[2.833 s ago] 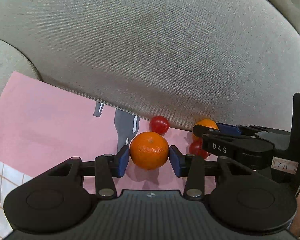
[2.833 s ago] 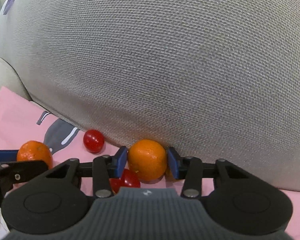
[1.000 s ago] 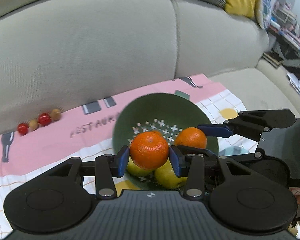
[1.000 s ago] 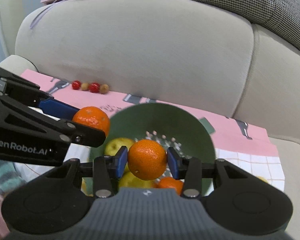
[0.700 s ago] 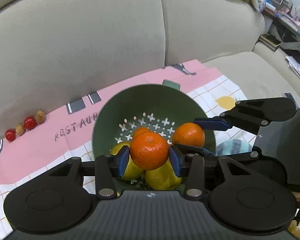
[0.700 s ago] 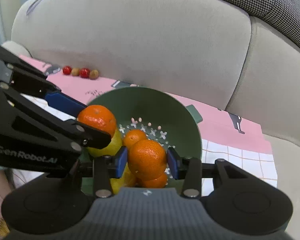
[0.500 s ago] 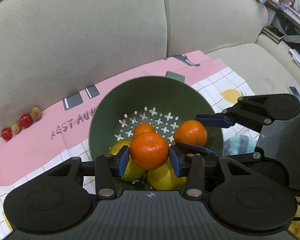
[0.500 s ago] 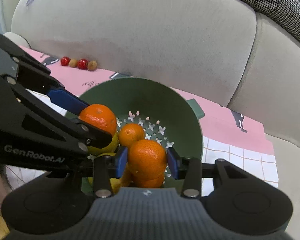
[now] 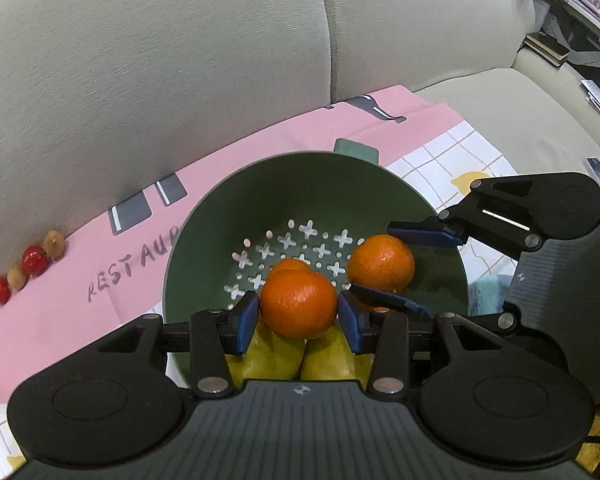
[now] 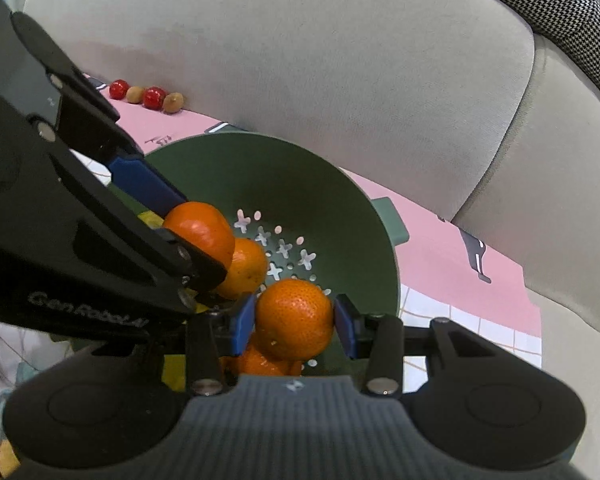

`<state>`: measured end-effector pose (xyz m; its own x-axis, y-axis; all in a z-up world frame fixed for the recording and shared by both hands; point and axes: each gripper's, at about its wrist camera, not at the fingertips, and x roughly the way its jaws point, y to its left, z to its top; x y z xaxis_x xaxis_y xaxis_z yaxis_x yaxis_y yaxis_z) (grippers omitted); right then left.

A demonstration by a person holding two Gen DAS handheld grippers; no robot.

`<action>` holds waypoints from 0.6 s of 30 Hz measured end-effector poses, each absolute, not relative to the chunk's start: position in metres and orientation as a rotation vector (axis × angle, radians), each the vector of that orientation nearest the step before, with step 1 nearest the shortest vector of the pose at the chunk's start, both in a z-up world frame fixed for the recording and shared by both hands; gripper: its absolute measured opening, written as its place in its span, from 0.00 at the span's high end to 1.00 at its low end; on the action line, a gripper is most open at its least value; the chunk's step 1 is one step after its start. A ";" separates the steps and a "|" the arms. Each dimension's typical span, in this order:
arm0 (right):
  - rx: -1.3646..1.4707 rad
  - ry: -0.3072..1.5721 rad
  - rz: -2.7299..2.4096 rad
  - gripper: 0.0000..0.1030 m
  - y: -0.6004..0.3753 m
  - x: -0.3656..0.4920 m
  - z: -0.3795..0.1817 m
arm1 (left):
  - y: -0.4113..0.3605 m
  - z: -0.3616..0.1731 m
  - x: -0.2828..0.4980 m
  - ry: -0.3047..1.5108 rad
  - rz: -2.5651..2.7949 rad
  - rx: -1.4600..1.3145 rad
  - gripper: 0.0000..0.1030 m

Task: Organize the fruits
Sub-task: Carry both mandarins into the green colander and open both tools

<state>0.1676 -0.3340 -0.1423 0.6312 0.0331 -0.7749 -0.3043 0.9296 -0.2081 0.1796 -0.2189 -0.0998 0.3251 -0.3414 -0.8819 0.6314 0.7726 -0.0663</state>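
Jaws: left gripper (image 9: 298, 316) clamps a mandarin (image 9: 298, 304) | right gripper (image 10: 295, 326) clamps another mandarin (image 10: 294, 318) | both over green colander (image 9: 300, 184), centre frame | cherry tomatoes (image 9: 34, 260) far left

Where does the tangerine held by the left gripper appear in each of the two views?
Left wrist view: the tangerine is at lower centre, clamped in the left gripper, above the green colander.
Right wrist view: the same tangerine is at centre left, at the tip of the left gripper coming in from the left.
Shared landmark: the row of small red and brown fruits beside the sofa back.
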 end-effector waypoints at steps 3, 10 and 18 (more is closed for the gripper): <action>-0.348 0.873 0.196 0.61 -0.335 0.172 -0.144 | -0.223 -0.103 0.185 1.066 -0.652 0.311 0.53; -0.367 0.897 0.201 0.61 -0.337 0.180 -0.152 | -0.234 -0.107 0.194 1.046 -0.658 0.313 0.53; -0.391 0.912 0.220 0.61 -0.335 0.187 -0.158 | -0.236 -0.109 0.207 1.046 -0.662 0.307 0.53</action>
<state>0.1865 -0.3354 -0.1581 0.5962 0.0205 -0.8025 -0.3477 0.9076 -0.2352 0.2068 -0.2358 -0.1087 0.3319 -0.3565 -0.8734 0.6366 0.7678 -0.0715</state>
